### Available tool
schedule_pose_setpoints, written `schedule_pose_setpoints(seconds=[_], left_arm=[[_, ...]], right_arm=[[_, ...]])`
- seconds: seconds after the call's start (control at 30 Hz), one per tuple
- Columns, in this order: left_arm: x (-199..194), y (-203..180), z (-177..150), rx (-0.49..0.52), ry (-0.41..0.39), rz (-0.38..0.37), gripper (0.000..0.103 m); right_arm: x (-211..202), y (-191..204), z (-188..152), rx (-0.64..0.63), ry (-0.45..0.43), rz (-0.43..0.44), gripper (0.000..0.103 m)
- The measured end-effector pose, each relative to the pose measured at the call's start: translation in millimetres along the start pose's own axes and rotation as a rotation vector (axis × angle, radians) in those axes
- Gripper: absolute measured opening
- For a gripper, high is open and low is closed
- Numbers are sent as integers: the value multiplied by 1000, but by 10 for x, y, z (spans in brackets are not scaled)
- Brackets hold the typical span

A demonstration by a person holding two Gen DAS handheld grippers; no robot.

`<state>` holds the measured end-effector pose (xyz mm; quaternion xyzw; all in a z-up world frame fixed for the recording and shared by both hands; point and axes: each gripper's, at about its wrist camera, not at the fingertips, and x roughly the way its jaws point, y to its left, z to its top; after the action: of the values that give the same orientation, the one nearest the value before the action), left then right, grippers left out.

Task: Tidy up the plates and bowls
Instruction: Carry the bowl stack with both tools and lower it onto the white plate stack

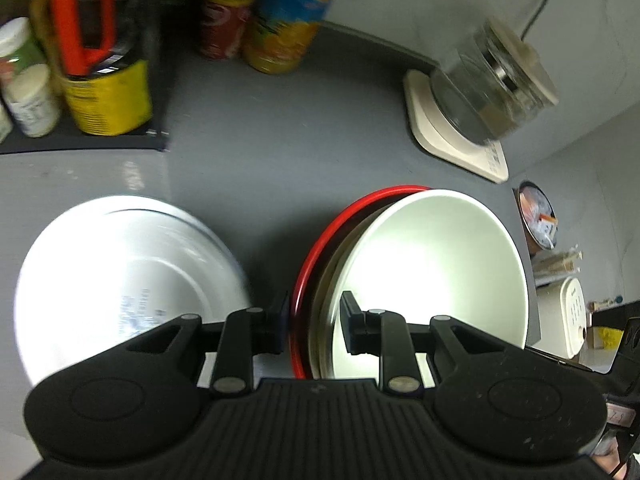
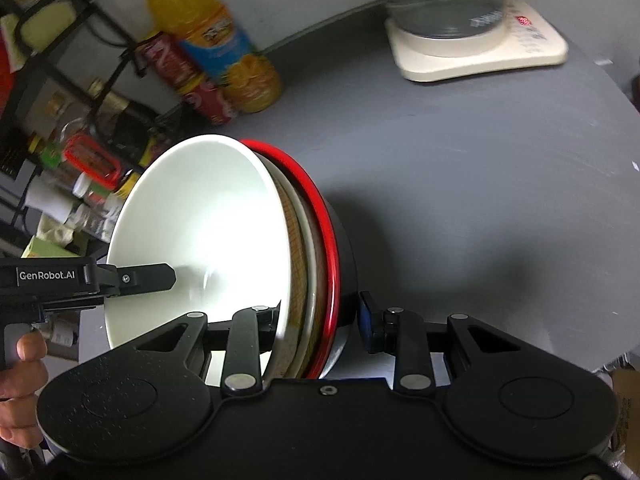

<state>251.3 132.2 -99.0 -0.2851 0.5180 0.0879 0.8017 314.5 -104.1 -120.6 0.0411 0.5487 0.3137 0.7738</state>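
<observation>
Gripping opposite sides of one stack of dishes, both tools hold it above the grey counter (image 2: 460,168). The stack is a white bowl (image 1: 432,264) nested on a pale plate (image 2: 310,264) inside a red-rimmed dish (image 1: 316,256) with a dark outside.

The left tool (image 1: 314,324) is clenched on the stack's rim, one finger inside the white bowl and the other outside the red rim. The right tool (image 2: 320,320) grasps the opposite rim in the same way, one finger in the bowl and the other against the dark outer wall. In the right wrist view the left tool's finger reaches into the bowl from the left, with the person's hand (image 2: 22,384) on its handle.

A second, shiny white plate (image 1: 128,280) lies on the counter beside the stack, apart from it.

At the counter's far edge stand an orange drink bottle (image 2: 212,36) and a red can (image 2: 188,80), side by side. A glass kettle (image 1: 492,88) sits on its cream base (image 2: 480,52) near the far corner. A black rack of jars and bottles (image 1: 80,60) stands by the other far corner.
</observation>
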Motion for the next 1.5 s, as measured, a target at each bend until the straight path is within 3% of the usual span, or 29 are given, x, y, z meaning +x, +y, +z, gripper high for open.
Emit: schedule_pose_setpoints(seconds=[0.83,1.27,1.5], left_arm=[[-602,1169,-95,-134,-67,50,24],[-563,1562,-209,-180,-29,60,24],[-530,1603,-185,-176,-22,57,24]], right_arm=[[471,1092,-117,-120,79,51,30],[724,1269,-276,-119,154,37,30],[749,1284,-262,-108,154,29,31]])
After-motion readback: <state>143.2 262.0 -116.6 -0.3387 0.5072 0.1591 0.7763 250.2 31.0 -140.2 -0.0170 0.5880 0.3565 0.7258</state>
